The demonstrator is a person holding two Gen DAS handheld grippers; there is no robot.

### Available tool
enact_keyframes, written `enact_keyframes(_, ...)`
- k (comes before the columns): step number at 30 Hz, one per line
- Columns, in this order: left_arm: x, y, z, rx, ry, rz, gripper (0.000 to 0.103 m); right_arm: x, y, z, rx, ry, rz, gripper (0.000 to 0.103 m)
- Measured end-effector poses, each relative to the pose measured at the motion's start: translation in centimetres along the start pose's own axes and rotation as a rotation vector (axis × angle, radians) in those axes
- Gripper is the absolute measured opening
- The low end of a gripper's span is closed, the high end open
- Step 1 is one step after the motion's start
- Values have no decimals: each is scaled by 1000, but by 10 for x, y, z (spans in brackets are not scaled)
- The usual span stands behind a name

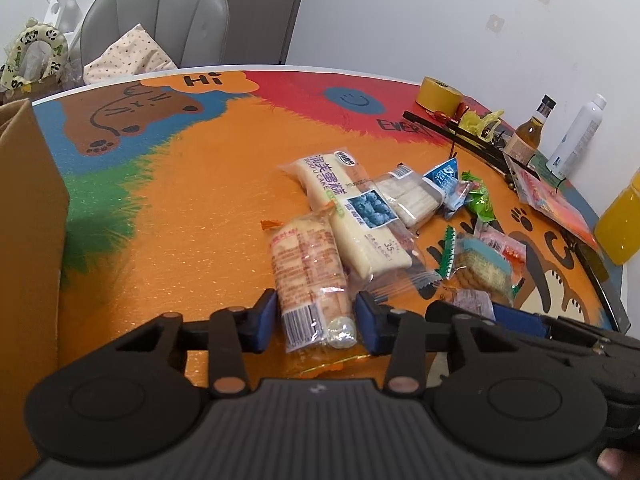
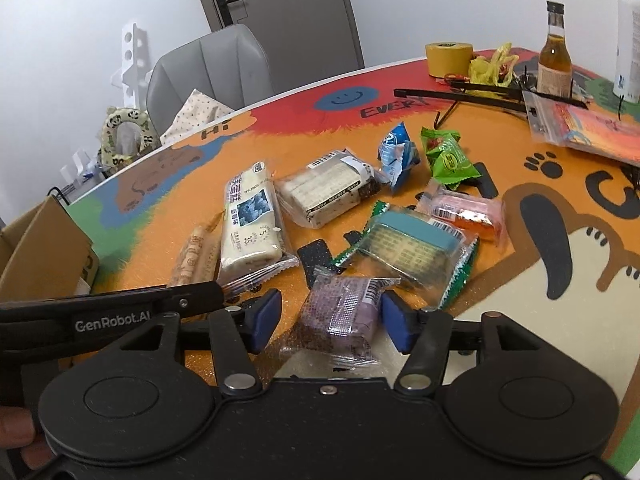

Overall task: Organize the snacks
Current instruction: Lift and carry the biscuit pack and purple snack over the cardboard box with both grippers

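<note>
Snacks (image 1: 348, 216) mid-table, cardboard box (image 1: 28, 216) at left edge

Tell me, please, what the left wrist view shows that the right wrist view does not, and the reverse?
Only the left wrist view shows the bottle of orange drink at the table's right edge. Only the right wrist view shows the door handle behind the chair. Both show the colourful table, the cardboard box, the grey chair, the blueberry cake pack, the purple snack pack, the yellow tape roll and the brown glass bottle.
</note>
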State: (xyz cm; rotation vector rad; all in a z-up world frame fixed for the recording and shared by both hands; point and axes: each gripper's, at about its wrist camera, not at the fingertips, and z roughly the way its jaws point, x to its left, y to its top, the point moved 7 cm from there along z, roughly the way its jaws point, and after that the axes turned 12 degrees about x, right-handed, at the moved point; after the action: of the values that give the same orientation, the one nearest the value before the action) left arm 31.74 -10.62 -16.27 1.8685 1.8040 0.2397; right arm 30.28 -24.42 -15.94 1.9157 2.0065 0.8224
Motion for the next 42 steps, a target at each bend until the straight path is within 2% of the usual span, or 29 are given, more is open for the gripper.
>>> enact_keyframes(4, 2, 0, -1, -1, -7, 9, 43, 2, -1, 0, 1, -16, -14, 58)
enact_keyframes(12, 13, -4, -6, -9, 47, 5, 43, 13, -3, 5, -13, -65, -61, 66)
enact_keyframes(13, 13, -4, -6, -11, 47, 10, 43, 13, -3, 6, -15, -74, -65, 64)
enact_keyframes(15, 15, -4, -7, -11, 63, 10, 44, 11, -4, 4, -19, -110, -71, 52)
enact_keyframes(16, 16, -4, -7, -10, 66, 11, 44, 8, -4, 2, -21, -123, -73, 42)
enact_keyframes(19, 14, -5, -7, -16, 79, 19, 46, 2, -7, -2, -15, -122, -76, 35)
enact_keyframes(22, 11, -8, -6, -36, 111, 42, 46, 1, -11, -6, -13, -122, -71, 34)
enact_keyframes(26, 12, -11, -8, -56, 120, 46, 34, -3, -16, -14, -19, -79, -32, 32)
enact_keyframes(29, 12, -13, -12, -46, 86, 41, 33, -5, -16, -21, -36, -69, -11, 32)
enact_keyframes(35, 4, -15, -33, -89, 69, 69, 33, 0, -13, -32, -51, -34, 5, 31)
enact_keyframes(42, 9, -12, -63, -125, 46, 49, 33, 19, -7, -48, -73, 1, -12, 31)
